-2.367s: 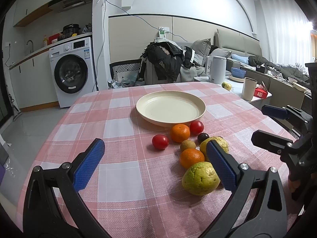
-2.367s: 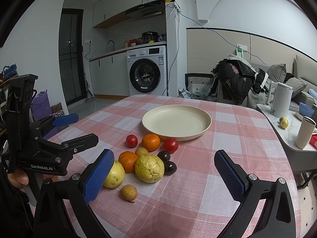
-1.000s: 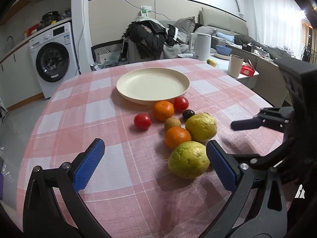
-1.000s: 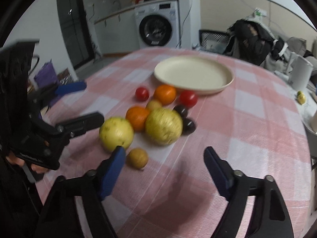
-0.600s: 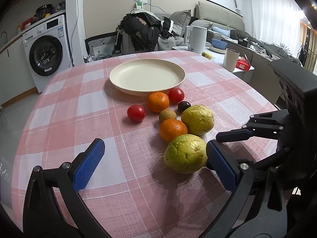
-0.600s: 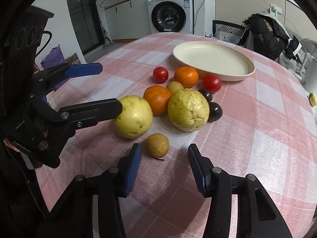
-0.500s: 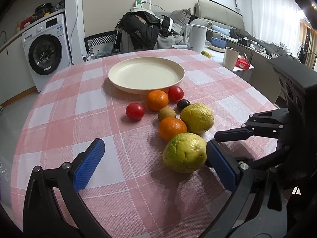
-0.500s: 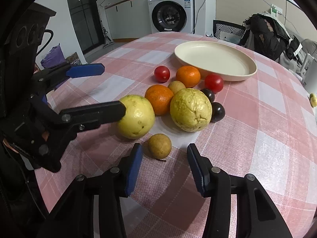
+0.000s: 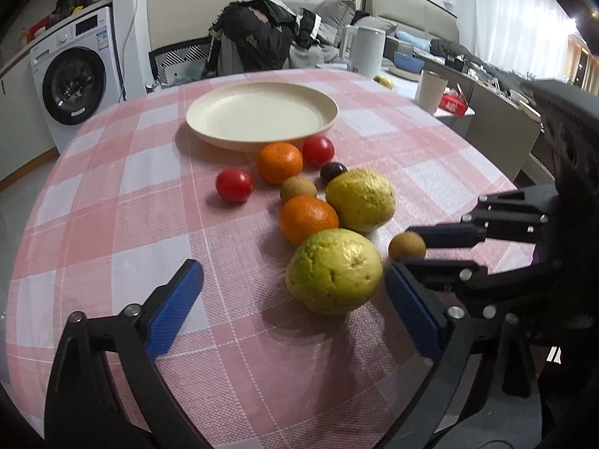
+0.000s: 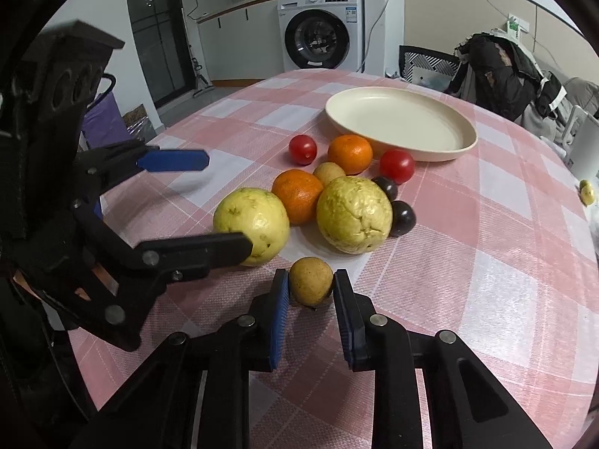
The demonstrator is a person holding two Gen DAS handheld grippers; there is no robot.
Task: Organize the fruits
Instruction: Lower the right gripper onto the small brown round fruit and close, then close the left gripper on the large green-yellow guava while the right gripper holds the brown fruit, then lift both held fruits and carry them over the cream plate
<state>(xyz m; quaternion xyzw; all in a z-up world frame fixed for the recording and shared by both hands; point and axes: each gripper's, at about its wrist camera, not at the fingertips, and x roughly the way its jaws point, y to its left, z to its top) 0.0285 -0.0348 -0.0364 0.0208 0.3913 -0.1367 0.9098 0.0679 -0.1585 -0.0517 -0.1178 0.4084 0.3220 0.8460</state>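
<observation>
A cream plate [image 10: 400,123] stands empty on the pink checked table. In front of it lie two guavas [image 10: 251,225], two oranges [image 10: 297,195], two red tomatoes [image 10: 397,166], two dark plums [image 10: 402,217] and a small brown fruit [image 10: 328,172]. My right gripper [image 10: 310,290] is shut on another small brown fruit [image 10: 310,286] resting on the cloth; it also shows in the left wrist view [image 9: 407,246]. My left gripper [image 9: 295,299] is open, its pads either side of the near guava [image 9: 334,271] without touching it.
The table [image 9: 112,205] is round with its edge close on the near side. A side table with a kettle [image 9: 368,50] and cup [image 9: 431,90] stands at the right. A washing machine [image 9: 73,78] and a chair heaped with clothes [image 9: 262,37] stand beyond.
My right gripper has moved forward and closed its pads onto the small brown fruit. My left gripper has moved in closer to the near guava and stays open.
</observation>
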